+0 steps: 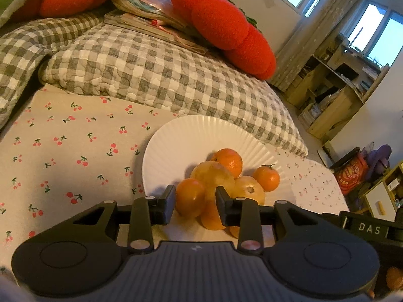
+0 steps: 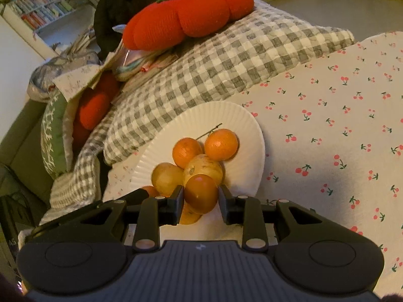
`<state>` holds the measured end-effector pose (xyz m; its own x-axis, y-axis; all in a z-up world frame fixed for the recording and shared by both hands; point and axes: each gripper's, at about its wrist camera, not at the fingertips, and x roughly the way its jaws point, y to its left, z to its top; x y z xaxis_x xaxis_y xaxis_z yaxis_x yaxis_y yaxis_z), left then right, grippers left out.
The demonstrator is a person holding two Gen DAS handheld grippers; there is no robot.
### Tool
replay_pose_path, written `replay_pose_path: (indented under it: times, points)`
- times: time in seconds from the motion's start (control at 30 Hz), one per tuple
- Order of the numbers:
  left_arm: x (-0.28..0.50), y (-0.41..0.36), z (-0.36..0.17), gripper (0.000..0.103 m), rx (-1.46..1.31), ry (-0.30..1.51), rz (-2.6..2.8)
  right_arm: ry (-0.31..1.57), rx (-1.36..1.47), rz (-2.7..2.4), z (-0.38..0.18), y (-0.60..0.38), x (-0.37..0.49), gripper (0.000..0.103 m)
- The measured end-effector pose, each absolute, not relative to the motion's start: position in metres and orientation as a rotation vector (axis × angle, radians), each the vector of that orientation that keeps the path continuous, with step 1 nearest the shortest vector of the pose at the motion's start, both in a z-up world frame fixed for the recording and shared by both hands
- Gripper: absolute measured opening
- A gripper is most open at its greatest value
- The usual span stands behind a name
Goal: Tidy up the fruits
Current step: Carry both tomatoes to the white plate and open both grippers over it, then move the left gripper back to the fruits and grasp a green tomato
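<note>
Orange and yellow fruits (image 1: 214,176) heaped

A white fluted plate (image 1: 176,141) lies flat on the cherry-print bed sheet (image 1: 75,136), its far edge against the checked quilt (image 1: 156,70). On its near half sits a tight heap of fruit: three small orange mandarins (image 1: 228,161), one with a thin stem, and two larger pale yellow fruits (image 1: 214,176), all touching. A darker orange fruit (image 2: 201,192) sits at the heap's near side, above a further one partly hidden
</note>
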<state>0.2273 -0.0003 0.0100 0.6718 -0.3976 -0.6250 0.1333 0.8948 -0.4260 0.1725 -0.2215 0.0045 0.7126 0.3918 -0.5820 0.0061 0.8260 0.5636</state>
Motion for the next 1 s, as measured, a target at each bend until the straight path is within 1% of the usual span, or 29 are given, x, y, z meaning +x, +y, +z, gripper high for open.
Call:
replay_pose_path:
  times: [0.03, 0.13, 0.2, 0.23, 0.27, 0.6, 0.67, 0.73, 0.8, 1.0]
  points:
    - [0.225, 0.001, 0.013, 0.033, -0.361, 0.775, -0.305, 0.755, 0.574, 0.225, 0.005, -0.222, 0.172, 0.028]
    - [0.218, 0.004, 0.019, 0.038, -0.339, 0.758, -0.3, 0.756, 0.587, 0.228, 0.007, -0.222, 0.172, 0.028]
    - [0.214, 0.007, 0.022, 0.039, -0.325, 0.757, -0.295, 0.755, 0.585, 0.228, 0.007, -0.222, 0.172, 0.028]
    - [0.211, 0.009, 0.023, 0.04, -0.322, 0.759, -0.291, 0.755, 0.588, 0.228, 0.007, -0.222, 0.172, 0.032]
    - [0.209, 0.011, 0.024, 0.04, -0.322, 0.759, -0.287, 0.754, 0.59, 0.229, 0.007, -0.222, 0.172, 0.032]
    - [0.179, 0.029, 0.037, 0.043, -0.323, 0.745, -0.263, 0.735, 0.586, 0.263, 0.023, -0.214, 0.162, 0.034]
    - [0.17, 0.032, 0.041, 0.045, -0.311, 0.739, -0.251, 0.734, 0.568, 0.283, 0.028, -0.207, 0.158, 0.036]
    - [0.161, 0.037, 0.045, 0.051, -0.302, 0.734, -0.23, 0.724, 0.536, 0.283, 0.034, -0.201, 0.153, 0.036]
    - [0.153, 0.043, 0.048, 0.054, -0.31, 0.725, -0.217, 0.705, 0.498, 0.27, 0.039, -0.197, 0.147, 0.037]
    - [0.129, 0.067, 0.049, 0.058, -0.329, 0.726, -0.158, 0.682, 0.409, 0.269, 0.049, -0.183, 0.13, 0.038]
